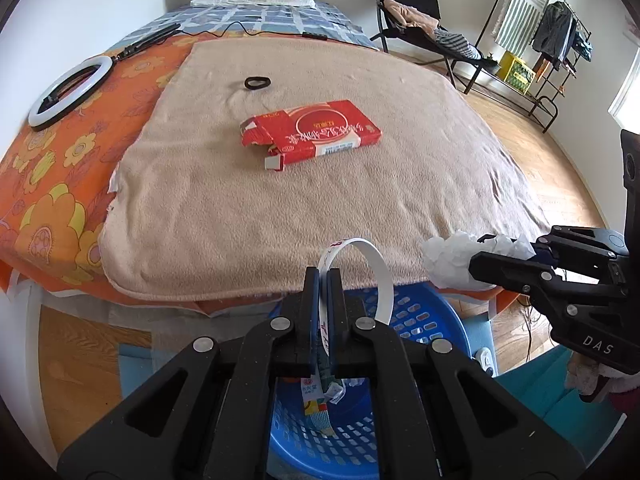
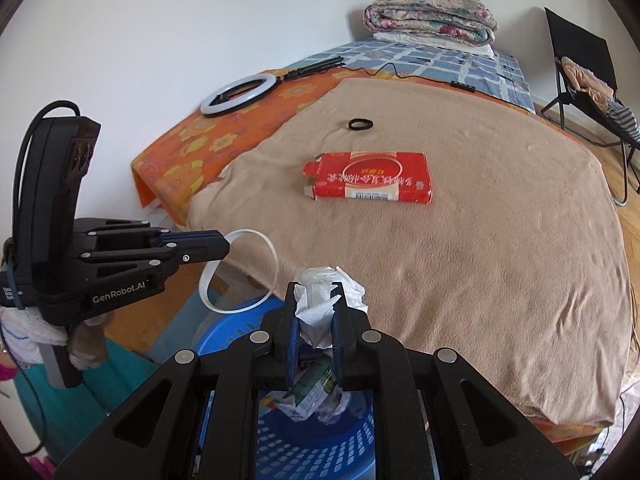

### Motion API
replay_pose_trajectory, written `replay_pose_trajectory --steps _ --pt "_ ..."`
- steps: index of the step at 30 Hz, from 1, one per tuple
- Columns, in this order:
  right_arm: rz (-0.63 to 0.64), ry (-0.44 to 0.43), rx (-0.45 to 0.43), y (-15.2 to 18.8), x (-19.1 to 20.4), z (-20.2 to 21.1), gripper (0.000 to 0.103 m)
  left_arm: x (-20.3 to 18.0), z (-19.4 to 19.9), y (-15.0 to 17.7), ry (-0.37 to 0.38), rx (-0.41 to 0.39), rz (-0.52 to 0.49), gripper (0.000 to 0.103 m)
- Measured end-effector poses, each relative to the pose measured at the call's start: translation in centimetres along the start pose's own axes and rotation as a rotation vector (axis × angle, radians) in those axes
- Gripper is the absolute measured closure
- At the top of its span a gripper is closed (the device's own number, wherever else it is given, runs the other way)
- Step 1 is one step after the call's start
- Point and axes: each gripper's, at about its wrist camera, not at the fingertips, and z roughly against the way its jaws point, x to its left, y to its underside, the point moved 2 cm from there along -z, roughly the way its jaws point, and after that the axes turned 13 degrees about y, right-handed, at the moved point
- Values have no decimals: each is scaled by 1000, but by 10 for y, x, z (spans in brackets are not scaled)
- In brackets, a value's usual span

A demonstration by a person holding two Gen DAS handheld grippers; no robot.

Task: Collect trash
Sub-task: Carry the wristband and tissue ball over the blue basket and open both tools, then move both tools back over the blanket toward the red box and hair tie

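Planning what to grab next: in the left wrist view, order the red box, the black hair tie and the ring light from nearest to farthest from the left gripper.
From the left gripper:
1. Red box, centre of the tan blanket.
2. Black hair tie, beyond the box.
3. Ring light, far left on the orange sheet.

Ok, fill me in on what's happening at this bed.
A person is clearing trash off the bed with two handheld grippers. The left gripper is shut on a white plastic ring, and the right gripper is shut on a crumpled white tissue. Both hang at the bed's edge, above a blue basket that already has some wrappers in it. A torn red box and a black hair tie lie on the tan blanket.
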Motion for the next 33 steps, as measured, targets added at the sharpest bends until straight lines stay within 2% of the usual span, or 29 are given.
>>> replay_pose_trajectory --steps 7,19,23,25,28,30,33 --pt "24 -9 60 32 9 -12 91 -3 -16 23 0 58 -12 102" --pt "9 -12 144 61 5 -36 90 5 -37 42 9 142 17 102" --pt "10 -14 172 66 5 -43 89 7 -41 43 9 159 25 96" --pt "7 -13 184 67 4 -46 85 8 -43 44 7 164 26 92" --pt "0 -11 196 69 3 -50 70 8 -44 44 3 161 30 69" --pt "-4 -7 194 69 3 -50 58 8 -43 43 1 157 30 68" --pt "-4 5 190 68 2 -50 58 10 -43 42 -1 153 36 68"
